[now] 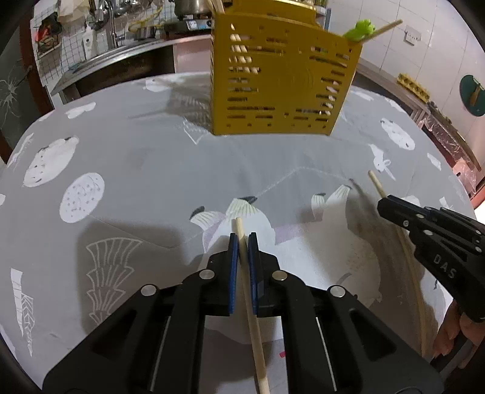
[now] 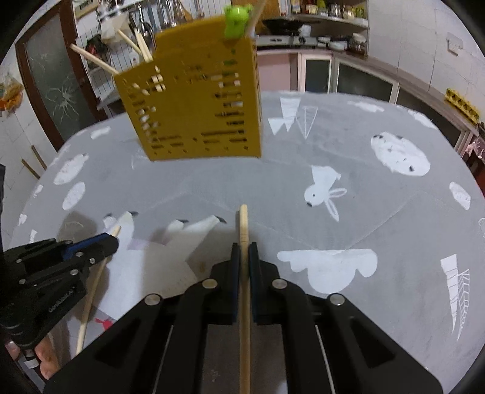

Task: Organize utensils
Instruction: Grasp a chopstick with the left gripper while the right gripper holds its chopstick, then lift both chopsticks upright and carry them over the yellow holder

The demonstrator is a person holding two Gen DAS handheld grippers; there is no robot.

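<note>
A yellow slotted utensil holder point(image 1: 282, 81) point(image 2: 194, 103) stands at the far side of the round table, with several wooden chopsticks and a green frog-topped stick point(image 1: 362, 30) point(image 2: 236, 19) in it. My left gripper point(image 1: 242, 239) is shut on a wooden chopstick point(image 1: 251, 303) that runs back between the blue pads, its tip poking out in front. My right gripper point(image 2: 244, 248) is shut on another wooden chopstick point(image 2: 244, 291). Each gripper shows in the other's view: the right gripper point(image 1: 383, 206) at the right edge, the left gripper point(image 2: 113, 239) at lower left.
The table wears a grey cloth point(image 1: 151, 157) point(image 2: 379, 218) printed with white animals and shells. A kitchen counter point(image 1: 121, 54) with a sink lies behind, and shelves point(image 2: 318, 18) and cabinets to the right. A person's fingers point(image 1: 451, 336) hold the right gripper.
</note>
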